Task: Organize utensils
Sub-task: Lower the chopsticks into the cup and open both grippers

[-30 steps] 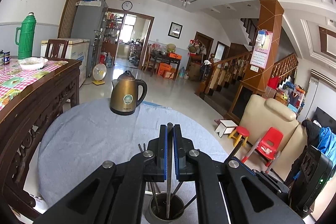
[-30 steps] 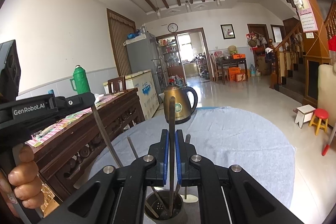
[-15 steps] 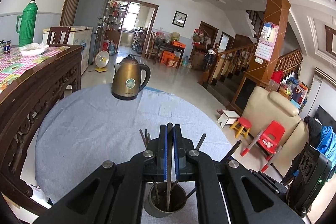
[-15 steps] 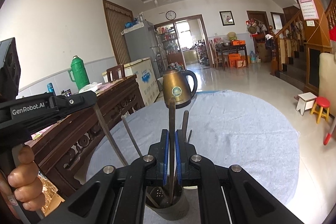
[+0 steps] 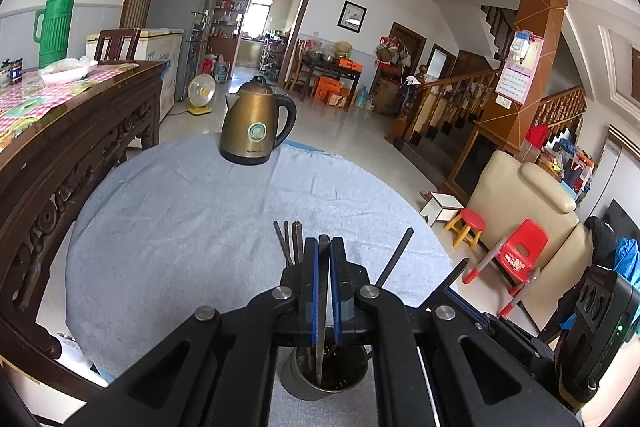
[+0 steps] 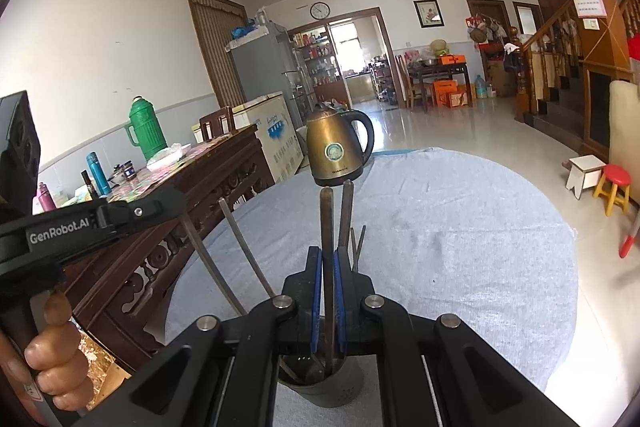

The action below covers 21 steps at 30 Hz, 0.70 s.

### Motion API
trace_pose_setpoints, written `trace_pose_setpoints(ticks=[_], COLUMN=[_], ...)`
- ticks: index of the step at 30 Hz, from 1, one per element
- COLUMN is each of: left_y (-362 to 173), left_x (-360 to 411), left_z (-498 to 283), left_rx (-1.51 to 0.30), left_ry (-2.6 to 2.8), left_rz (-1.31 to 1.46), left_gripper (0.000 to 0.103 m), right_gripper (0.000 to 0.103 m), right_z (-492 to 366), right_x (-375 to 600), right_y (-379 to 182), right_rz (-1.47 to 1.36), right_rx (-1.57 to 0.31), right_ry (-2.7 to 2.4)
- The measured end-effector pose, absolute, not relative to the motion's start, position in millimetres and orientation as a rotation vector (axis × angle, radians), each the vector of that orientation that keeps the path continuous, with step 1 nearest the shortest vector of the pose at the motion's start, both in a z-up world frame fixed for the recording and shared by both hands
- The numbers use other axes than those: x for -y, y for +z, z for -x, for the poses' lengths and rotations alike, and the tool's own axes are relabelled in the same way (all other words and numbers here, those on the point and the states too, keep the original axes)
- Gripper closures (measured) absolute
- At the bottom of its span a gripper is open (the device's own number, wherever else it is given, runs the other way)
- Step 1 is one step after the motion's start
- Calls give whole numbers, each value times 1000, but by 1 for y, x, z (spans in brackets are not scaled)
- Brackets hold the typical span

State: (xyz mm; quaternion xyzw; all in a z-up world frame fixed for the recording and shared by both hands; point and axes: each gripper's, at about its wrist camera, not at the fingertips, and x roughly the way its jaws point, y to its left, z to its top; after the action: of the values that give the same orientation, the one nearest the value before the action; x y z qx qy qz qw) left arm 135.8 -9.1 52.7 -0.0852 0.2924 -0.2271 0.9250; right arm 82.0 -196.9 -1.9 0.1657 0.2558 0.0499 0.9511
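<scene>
a round surface under a grey cloth carries a bronze kettle at its far side and a metal cup of utensils at its near edge. the left tool is clenched on a flat metal utensil whose lower end reaches down into the cup. the right tool is likewise clenched on a dark metal utensil handle standing over the same cup, and a hand holds the left tool's grip at the picture's left edge.
</scene>
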Motion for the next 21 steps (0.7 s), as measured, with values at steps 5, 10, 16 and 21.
trace_pose_setpoints(ticks=[5,10,16,21], left_y=[49,49,50,44], left_x=[9,8,-1,-11], left_z=[-140,-141,-134,-134], left_rx=[-624,-629,-582,-577], left_ry=[-461,-465,-420,-372], left_rz=[179,188,178,176], left_gripper=[98,88,52,45], right_gripper=[94,88,78,77], right_z=[-84,-86,-80,-77], right_x=[199,203,215,232], right_y=[-3,-5,-4,-5], right_rz=[-350,-386,-436,-468], right_rx=[-532,-552,-517,-505], right_ry=[101,115,100,58])
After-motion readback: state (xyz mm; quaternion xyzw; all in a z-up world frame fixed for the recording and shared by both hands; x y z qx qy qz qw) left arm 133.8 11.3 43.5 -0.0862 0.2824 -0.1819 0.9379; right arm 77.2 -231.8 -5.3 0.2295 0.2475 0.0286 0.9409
